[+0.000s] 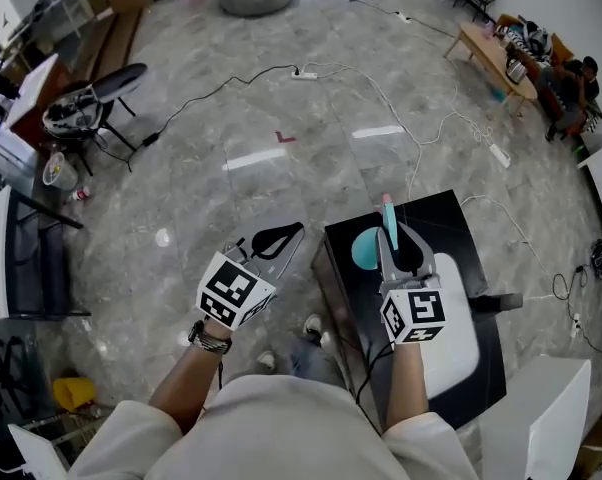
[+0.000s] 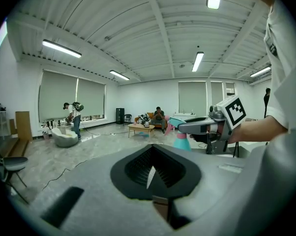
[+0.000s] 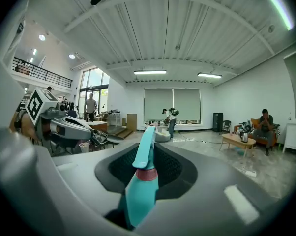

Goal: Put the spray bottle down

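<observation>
Straight ahead: spray bottle, nozzle foremost.

light: bright, even; ceiling strip lights | glare: pale streaks on glossy floor | shadows: soft | edges: fisheye bend, dark corners | focus: near spray bottle soft

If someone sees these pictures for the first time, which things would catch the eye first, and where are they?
The teal spray bottle with its pink collar stands out most, clamped in the right gripper above a black table. Next comes the left gripper, which holds nothing, its fingers together, over the grey floor.
</observation>
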Available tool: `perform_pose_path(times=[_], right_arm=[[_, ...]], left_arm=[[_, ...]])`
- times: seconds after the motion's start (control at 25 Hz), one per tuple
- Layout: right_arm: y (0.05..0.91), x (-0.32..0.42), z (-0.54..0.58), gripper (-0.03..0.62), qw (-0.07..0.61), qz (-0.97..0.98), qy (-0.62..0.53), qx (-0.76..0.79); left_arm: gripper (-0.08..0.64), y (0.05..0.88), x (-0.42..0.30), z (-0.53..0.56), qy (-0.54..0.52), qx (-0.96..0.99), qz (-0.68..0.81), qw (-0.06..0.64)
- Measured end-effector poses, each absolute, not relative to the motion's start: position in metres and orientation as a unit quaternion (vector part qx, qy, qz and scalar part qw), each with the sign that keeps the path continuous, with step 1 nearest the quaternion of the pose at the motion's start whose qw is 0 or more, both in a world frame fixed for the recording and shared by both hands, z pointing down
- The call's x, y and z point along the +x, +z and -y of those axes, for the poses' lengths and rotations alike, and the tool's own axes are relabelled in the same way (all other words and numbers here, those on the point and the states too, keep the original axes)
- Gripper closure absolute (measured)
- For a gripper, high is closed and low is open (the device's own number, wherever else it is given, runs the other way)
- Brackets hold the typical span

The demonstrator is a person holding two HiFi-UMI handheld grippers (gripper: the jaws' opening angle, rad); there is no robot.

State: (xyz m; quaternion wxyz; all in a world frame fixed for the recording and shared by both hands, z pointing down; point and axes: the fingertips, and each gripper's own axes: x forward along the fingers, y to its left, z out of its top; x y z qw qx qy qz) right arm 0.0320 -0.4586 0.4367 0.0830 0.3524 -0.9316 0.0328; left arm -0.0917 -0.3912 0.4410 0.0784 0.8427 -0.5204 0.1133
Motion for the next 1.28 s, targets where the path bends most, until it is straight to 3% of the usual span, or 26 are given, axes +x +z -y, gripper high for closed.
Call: perform_pose_path(times=[1.28], right_arm=[[0.589, -0.029, 0.532, 0.499, 0.111, 0.965, 0.057, 0.231]], left_arm=[[0.556, 0.510, -0.114, 0.445, 0.134, 0.783, 0.592, 0.139]])
